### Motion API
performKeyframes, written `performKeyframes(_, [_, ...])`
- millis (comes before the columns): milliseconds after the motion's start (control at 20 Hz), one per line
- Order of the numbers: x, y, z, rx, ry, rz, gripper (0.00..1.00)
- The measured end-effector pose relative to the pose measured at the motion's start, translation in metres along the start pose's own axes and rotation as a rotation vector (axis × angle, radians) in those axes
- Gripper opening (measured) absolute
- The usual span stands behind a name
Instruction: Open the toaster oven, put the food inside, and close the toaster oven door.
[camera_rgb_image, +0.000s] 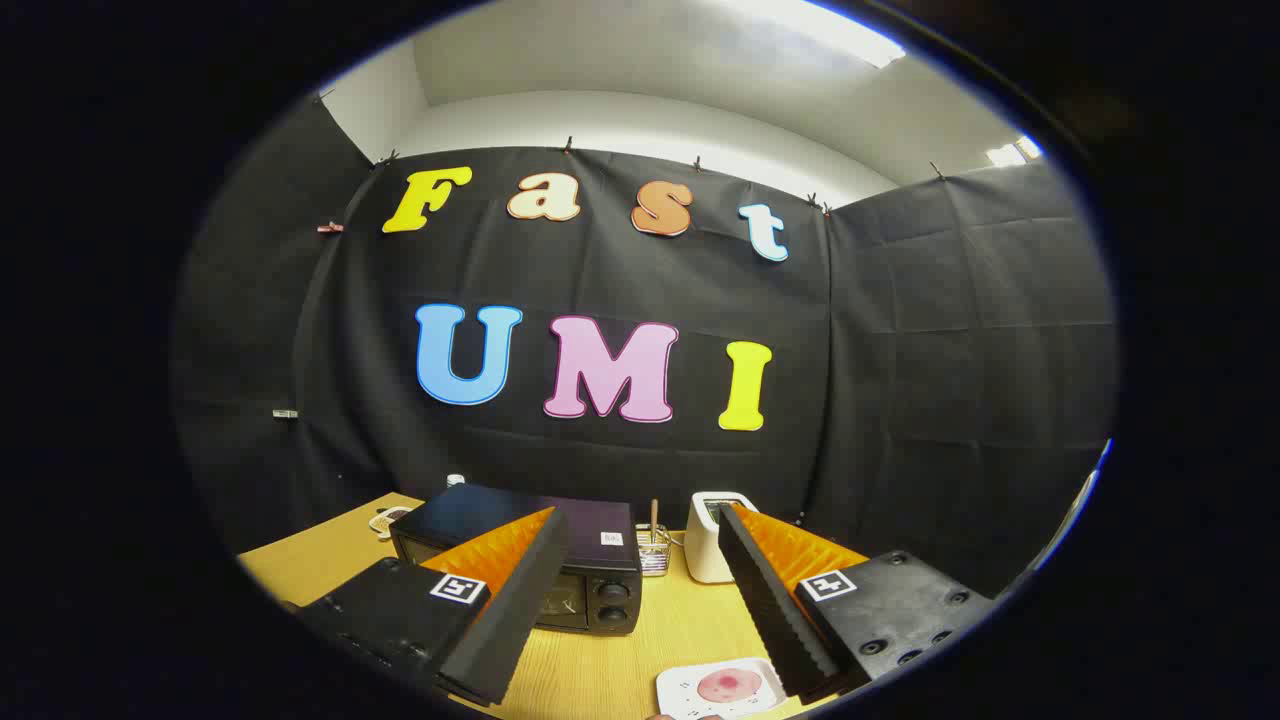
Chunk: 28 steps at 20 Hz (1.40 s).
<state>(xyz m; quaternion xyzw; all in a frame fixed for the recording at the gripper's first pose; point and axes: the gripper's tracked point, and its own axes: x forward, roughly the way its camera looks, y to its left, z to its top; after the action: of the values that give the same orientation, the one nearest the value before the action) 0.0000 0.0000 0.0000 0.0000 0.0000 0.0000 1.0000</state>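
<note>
A black toaster oven (585, 560) stands on the wooden table (690, 620), its door closed and two knobs on its right side. My left finger hides part of its front. A white square plate (722, 688) carrying a round pink piece of food (730, 685) lies near the table's front, between my fingers and close to the right one. My gripper (640, 585) is open, held above the table with nothing between its fingers.
A white toaster (708, 540) stands right of the oven, just behind my right finger. Between them sits a small wire holder (653, 550) with a stick in it. A small white object (385, 519) lies on the table left of the oven.
</note>
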Motion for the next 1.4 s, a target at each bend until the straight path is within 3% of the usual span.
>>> performKeyframes(800, [0.019, 0.038, 0.001, 0.027, 0.003, 0.054, 0.98])
performKeyframes(1400, [0.063, 0.073, -0.036, 0.099, 0.128, 0.021, 0.98])
